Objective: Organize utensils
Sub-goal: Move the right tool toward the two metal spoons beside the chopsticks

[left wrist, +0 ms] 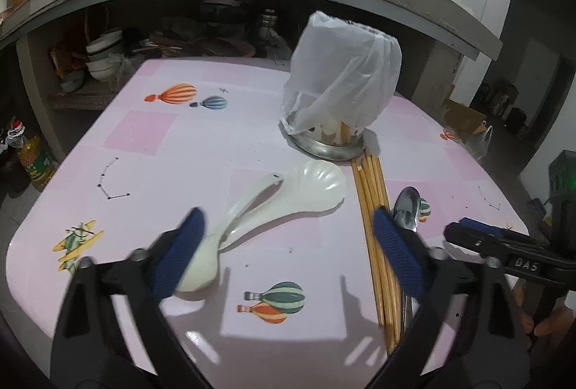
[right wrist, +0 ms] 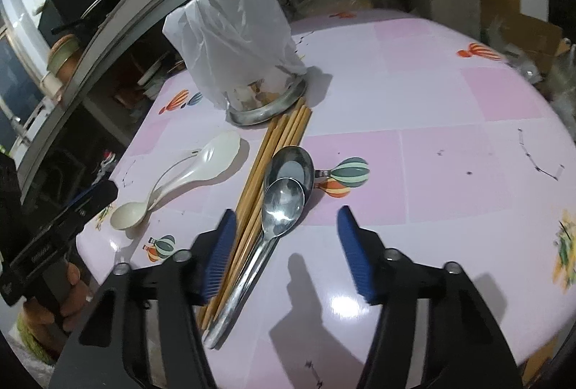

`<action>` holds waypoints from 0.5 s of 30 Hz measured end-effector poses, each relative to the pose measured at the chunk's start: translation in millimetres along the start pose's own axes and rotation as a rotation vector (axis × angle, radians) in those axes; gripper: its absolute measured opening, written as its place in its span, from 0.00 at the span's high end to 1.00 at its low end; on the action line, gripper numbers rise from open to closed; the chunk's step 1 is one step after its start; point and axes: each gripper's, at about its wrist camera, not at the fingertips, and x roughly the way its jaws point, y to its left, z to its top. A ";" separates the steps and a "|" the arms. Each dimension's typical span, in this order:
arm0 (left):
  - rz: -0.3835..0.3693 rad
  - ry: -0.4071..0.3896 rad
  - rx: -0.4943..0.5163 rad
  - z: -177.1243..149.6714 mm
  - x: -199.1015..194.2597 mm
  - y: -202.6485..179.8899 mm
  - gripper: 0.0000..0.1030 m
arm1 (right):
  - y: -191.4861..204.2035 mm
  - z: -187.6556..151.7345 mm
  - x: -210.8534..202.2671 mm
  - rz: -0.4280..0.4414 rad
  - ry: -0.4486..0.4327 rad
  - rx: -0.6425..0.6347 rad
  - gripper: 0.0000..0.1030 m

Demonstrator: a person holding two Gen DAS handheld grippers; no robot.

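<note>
Blue ribbed pads line both grippers, and both stand open over a pink-and-white checked tablecloth [right wrist: 432, 101] printed with hot-air balloons. The left gripper [left wrist: 288, 241] is spread wide with nothing between its pads; its left finger [left wrist: 180, 255] overlaps the small white plastic spoon [left wrist: 201, 266] in the picture, though whether it touches cannot be told, and its right finger sits over the bundle of wooden chopsticks [left wrist: 374, 219]. The right gripper [right wrist: 286, 252] is open about half way and grips nothing; the handles of two nested steel spoons [right wrist: 284, 194] run between its fingers, nearer the left pad, with the chopsticks [right wrist: 277, 151] just beside that pad. A white rice paddle [right wrist: 212, 162] lies left of the chopsticks, crossing a second slotted white utensil whose kind is unclear. The utensil holder [right wrist: 266, 108] (a steel-based container draped in a white plastic bag [right wrist: 234, 36]) stands at the far tips of the chopsticks, near the back edge of the table. A hand [right wrist: 68, 291] grasps the left gripper's handle.
</note>
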 end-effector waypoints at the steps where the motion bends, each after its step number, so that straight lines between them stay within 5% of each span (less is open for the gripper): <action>1: -0.010 0.019 0.002 -0.1 4.8 -3.1 0.31 | -1.9 1.2 3.8 0.019 0.008 -0.005 0.52; 8: -0.163 0.109 0.084 -7.9 31.4 -43.9 0.65 | -11.6 12.8 22.3 0.084 0.046 -0.027 0.72; 15: -0.250 0.178 0.227 -17.7 46.2 -82.4 0.80 | -25.1 26.8 22.2 0.071 0.019 -0.006 0.78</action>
